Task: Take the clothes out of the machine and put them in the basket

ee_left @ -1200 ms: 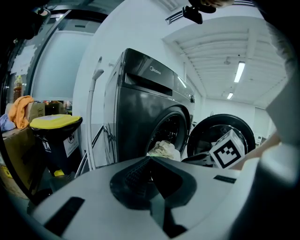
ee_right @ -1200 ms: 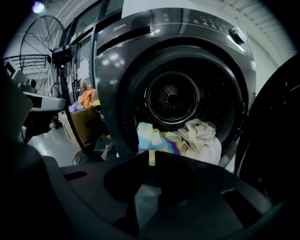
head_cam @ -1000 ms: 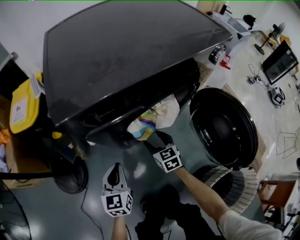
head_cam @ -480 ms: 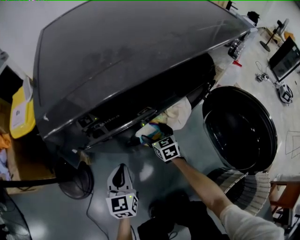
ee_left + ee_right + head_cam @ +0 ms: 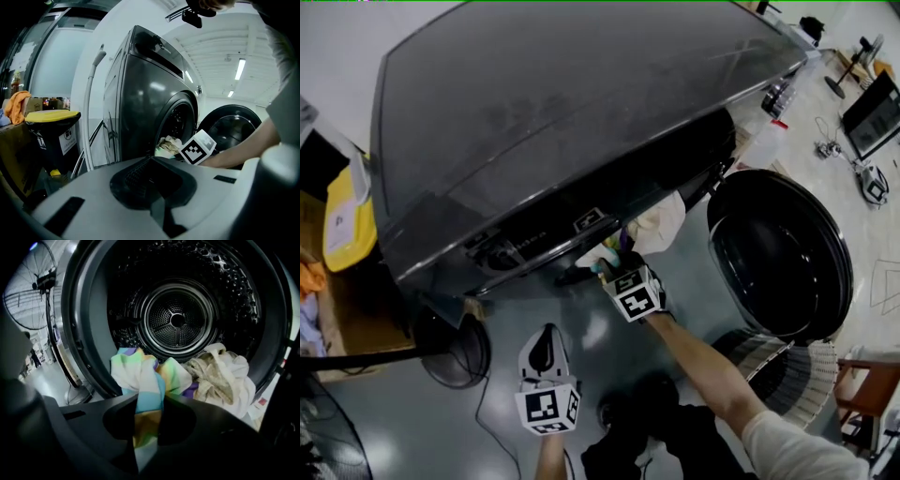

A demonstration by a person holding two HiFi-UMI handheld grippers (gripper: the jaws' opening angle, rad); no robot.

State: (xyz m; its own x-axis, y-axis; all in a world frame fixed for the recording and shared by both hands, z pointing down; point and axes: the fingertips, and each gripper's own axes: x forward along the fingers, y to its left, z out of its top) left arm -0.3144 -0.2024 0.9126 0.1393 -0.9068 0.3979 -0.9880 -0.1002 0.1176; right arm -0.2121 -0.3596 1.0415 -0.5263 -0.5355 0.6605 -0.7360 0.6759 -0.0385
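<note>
Looking down in the head view, your right gripper is at the mouth of the front-loading machine. The ribbed laundry basket sits back beyond the open door, nearer that hand than your left gripper. In the left gripper view, those jaws are together on nothing, and the yellow bin's label is too small to read. In the right gripper view, the jaws have just been closing and now pinch a pastel striped cloth. It runs straight ahead into the drum, beside a cream garment.
</note>
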